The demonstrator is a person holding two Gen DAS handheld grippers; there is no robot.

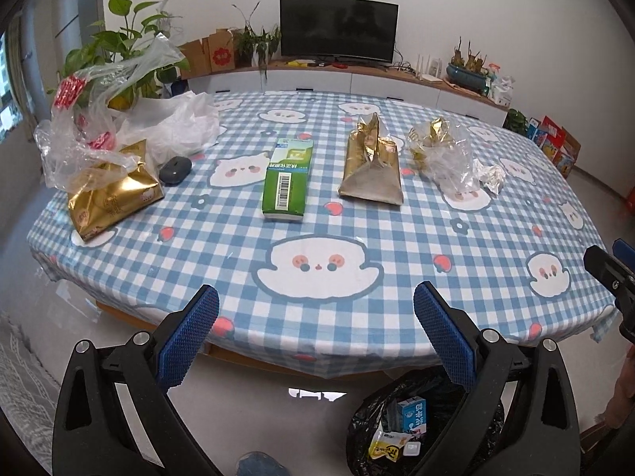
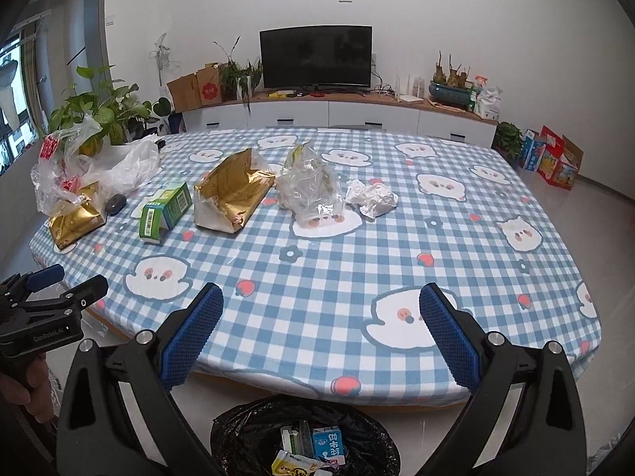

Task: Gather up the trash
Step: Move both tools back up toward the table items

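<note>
Item: crumpled foil wad, probably light and crushable; pinch its middle with your right gripper, gaping wide, empty.

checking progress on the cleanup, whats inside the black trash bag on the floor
The black trash bag holds a small blue and white carton, a yellow wrapper and a white-green carton. Anything beneath them is covered.
</note>
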